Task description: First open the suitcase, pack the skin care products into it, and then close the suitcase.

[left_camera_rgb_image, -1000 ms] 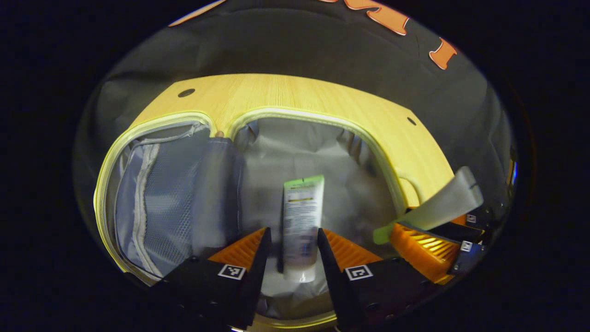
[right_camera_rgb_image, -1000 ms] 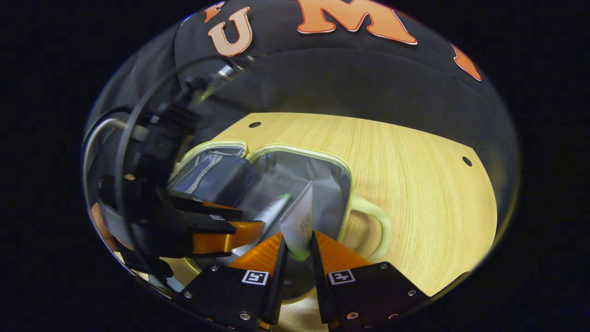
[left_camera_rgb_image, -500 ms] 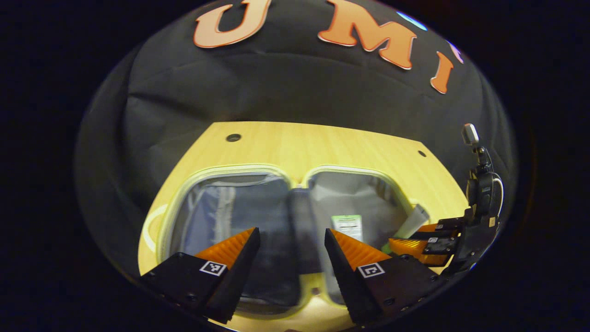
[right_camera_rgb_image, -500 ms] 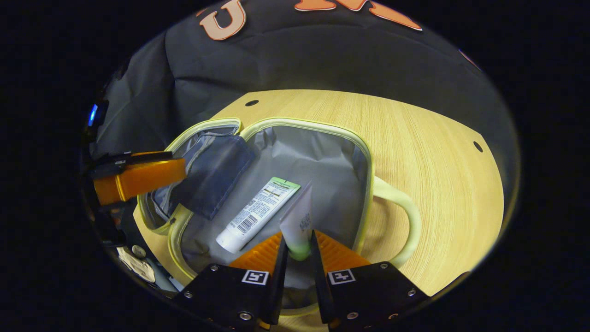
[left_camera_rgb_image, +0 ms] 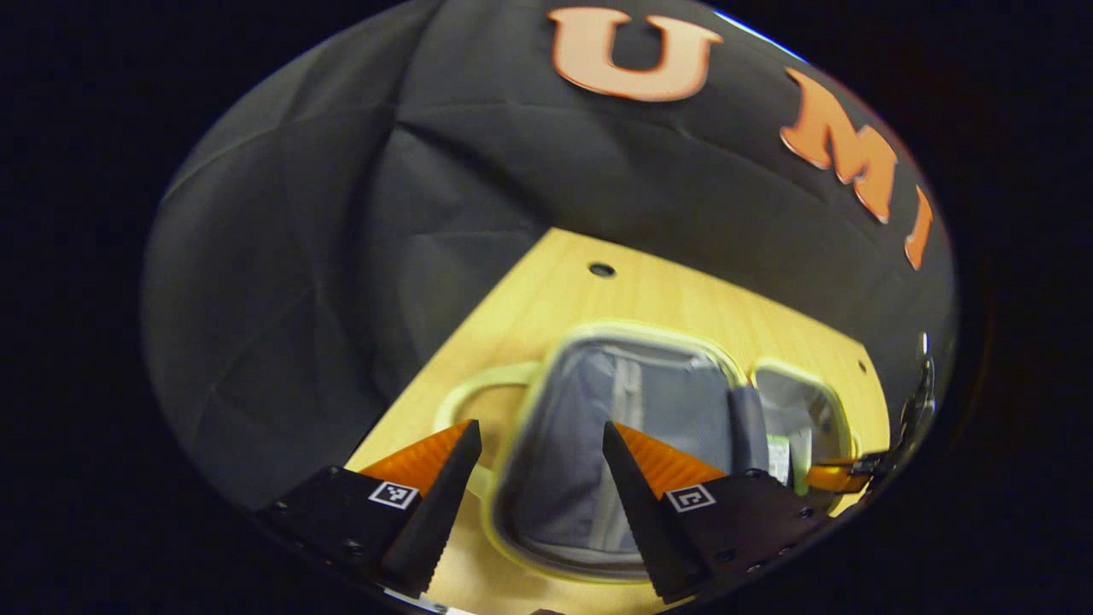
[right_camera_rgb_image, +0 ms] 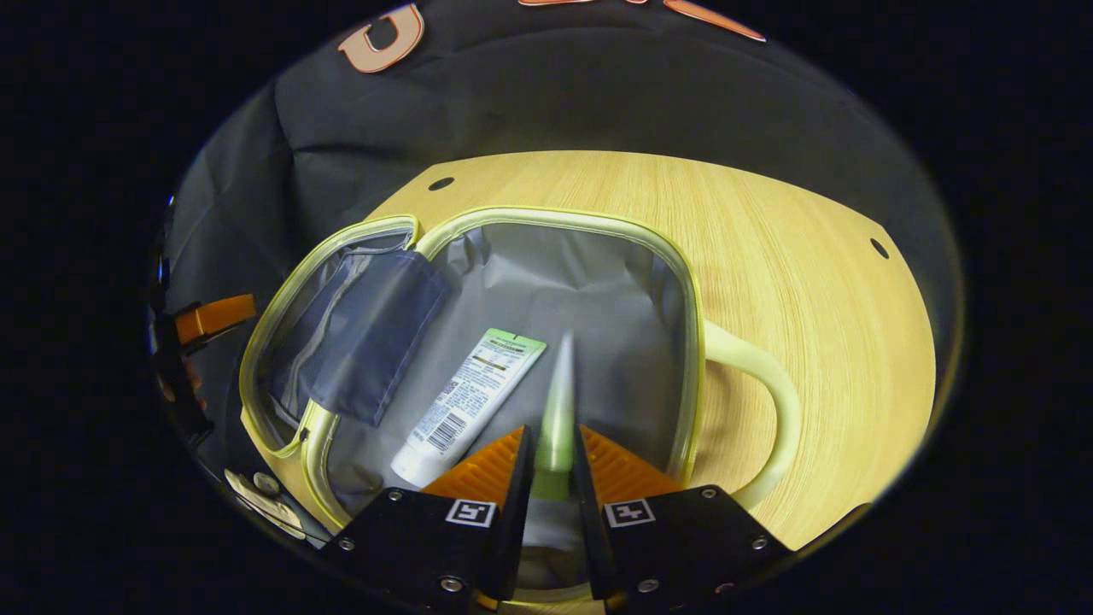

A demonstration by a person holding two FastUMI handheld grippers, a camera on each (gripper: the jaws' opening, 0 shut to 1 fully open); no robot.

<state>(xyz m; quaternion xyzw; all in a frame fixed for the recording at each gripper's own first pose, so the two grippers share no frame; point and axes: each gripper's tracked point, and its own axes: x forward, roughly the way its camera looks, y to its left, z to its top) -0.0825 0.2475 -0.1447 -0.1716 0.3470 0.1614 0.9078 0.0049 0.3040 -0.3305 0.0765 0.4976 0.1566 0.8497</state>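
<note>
The wooden bench (right_camera_rgb_image: 794,256) carries the open suitcase (right_camera_rgb_image: 683,282), with one white tube (right_camera_rgb_image: 465,397) already lying in its grey right half. The right tool (right_camera_rgb_image: 551,465) grips a second tube (right_camera_rgb_image: 559,401) above the lining (packing step); next it needs lowering and releasing. The left tool (left_camera_rgb_image: 538,478) hangs spread, empty.

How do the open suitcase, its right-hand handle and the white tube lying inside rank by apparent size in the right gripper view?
1. Suitcase
2. Handle and white tube: look alike in length, so unranked.
</note>
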